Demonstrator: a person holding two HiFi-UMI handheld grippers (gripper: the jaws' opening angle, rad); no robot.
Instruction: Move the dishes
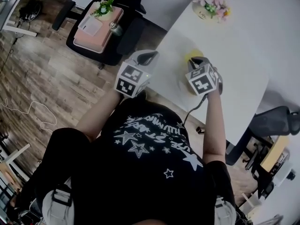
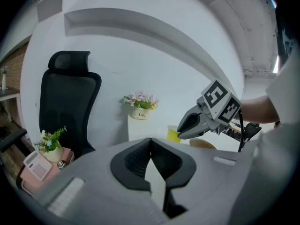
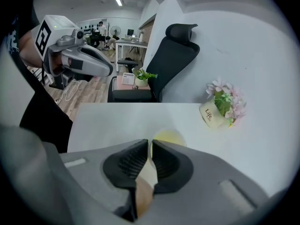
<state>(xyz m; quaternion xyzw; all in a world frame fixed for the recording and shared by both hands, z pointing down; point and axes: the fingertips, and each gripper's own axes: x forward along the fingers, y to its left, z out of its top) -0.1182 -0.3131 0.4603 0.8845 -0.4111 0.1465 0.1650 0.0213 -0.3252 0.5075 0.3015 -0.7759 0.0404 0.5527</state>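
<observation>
Two hand-held grippers, left gripper (image 2: 150, 140) by the edge of the white table (image 1: 234, 41) with jaws closed on nothing, right gripper (image 3: 151, 142) above the tan plate (image 2: 202, 144) with jaws nearly touching and empty, yellow cup (image 3: 166, 136) just beyond.

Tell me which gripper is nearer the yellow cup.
Right. The right gripper sits just short of the yellow cup; the left gripper hangs off to the cup's left, by the table edge.

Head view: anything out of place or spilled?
Only the office chair: its seat holds a pink box with a small potted plant on top. Nothing on the table looks spilled or tipped.
</observation>
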